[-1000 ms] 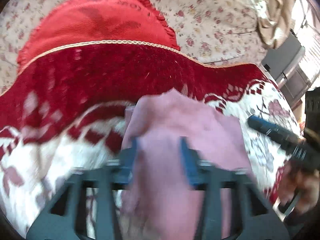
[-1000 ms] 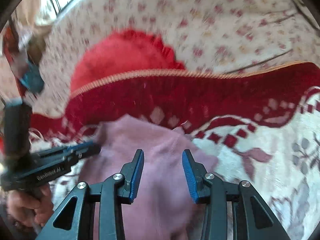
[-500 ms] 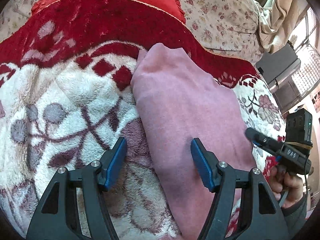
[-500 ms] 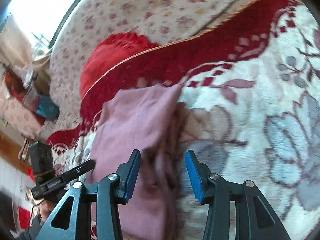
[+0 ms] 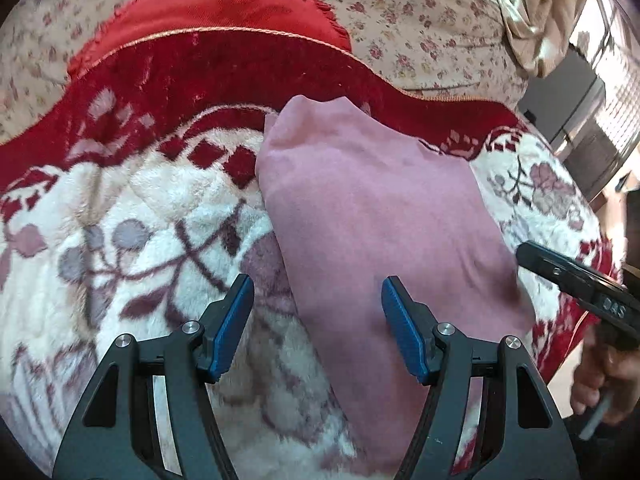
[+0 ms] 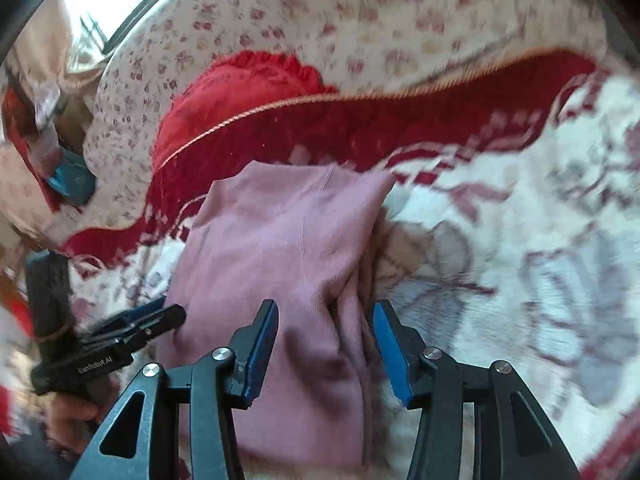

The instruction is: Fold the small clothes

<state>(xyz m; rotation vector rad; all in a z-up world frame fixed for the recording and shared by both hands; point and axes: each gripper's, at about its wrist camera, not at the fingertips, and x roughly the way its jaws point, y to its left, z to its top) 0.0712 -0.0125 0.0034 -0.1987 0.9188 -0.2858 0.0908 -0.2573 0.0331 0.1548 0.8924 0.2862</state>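
Two claws: both spread wide and gripping nothing, a judgement that they are lining up on the cloth.
Left claw (image 5: 316,322): hovers low over the blanket, its fingers straddling the left long edge of the garment, likely placed to catch that edge.
Garment (image 5: 372,216): a pink piece already doubled into a long narrow strip, lying flat on the blanket, its far end touching the red border; a seam runs along it in the right wrist view.
Right claw (image 6: 325,350): jaws apart above the near end of the garment (image 6: 288,248), astride its bunched right-hand edge, probably for the next fold.
Blanket (image 5: 120,208): fluffy, white with dark flower pattern; its deep pile could snag with the cloth.
Red cushion (image 5: 208,4): beyond the blanket's far edge, well apart.
Flowered sheet (image 5: 420,8): behind it.
Obstacles: none lie on the garment.
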